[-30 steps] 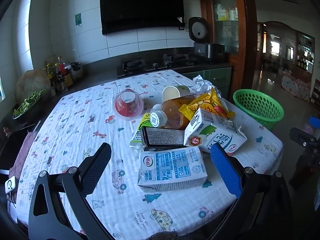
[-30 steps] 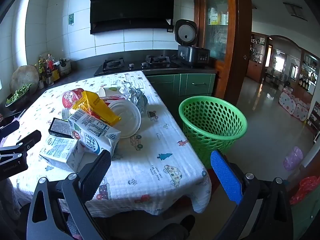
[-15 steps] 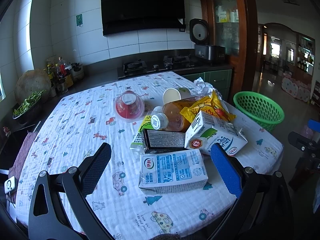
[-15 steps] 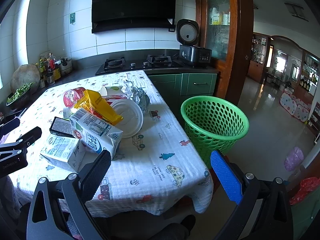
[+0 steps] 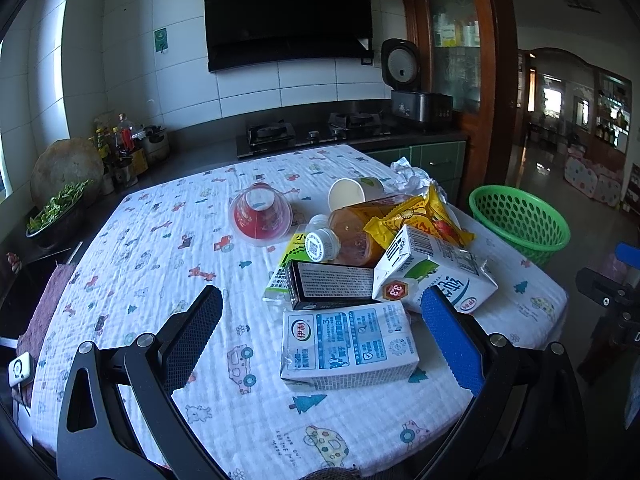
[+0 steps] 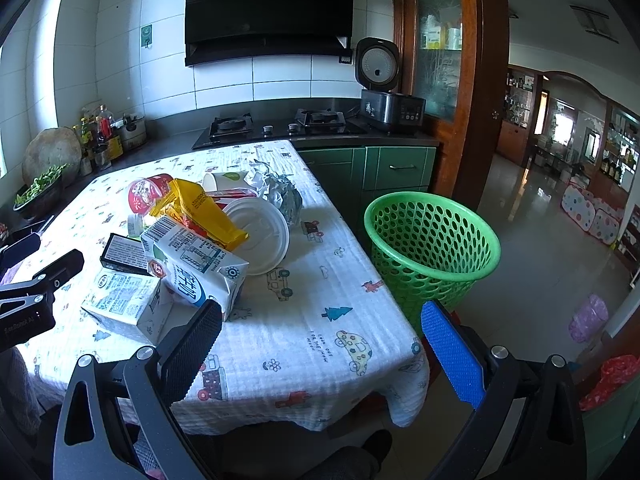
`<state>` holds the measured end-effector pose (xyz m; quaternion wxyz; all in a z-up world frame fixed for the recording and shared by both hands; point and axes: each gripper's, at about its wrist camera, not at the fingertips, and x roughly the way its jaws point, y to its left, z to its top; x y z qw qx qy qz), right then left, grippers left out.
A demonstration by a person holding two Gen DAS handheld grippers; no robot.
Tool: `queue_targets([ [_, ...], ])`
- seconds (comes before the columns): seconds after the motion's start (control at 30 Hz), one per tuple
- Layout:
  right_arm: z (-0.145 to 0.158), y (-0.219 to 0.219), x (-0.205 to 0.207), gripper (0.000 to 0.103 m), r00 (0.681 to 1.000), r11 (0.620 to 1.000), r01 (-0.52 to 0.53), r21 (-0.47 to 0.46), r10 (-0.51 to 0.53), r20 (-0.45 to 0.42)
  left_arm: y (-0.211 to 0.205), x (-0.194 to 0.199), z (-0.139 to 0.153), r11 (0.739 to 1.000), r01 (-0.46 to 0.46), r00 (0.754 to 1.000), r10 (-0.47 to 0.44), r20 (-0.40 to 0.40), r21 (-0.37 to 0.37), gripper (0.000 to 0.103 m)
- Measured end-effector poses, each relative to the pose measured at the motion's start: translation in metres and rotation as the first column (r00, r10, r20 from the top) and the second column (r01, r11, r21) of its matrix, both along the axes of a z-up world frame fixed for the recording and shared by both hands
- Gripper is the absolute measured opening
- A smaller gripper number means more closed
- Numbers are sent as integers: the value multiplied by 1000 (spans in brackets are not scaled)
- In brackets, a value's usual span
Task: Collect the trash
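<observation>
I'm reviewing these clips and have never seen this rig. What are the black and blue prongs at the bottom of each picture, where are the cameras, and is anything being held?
No robot here: a person holds a two-finger gripper in each hand, each with a fisheye camera looking along its fingers. The prongs are those fingers. The left gripper is open over a blue-and-white milk carton, not gripping it. The right gripper is open and empty near the table edge. On the patterned tablecloth lies a trash pile: cartons, a yellow wrapper, a white lid. A green basket stands on the floor beside the table.

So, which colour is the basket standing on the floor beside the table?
Green basket, shown best in the right wrist view.
</observation>
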<state>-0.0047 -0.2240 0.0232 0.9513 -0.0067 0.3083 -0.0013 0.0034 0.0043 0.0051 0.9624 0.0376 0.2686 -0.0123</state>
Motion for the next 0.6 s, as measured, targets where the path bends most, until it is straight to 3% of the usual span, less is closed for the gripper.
queue_targets([
  [0.6,1,0,1,97,1000,1000,-7,3,7,-2,0,2,3,1000,0,1000,0,2,0,98],
])
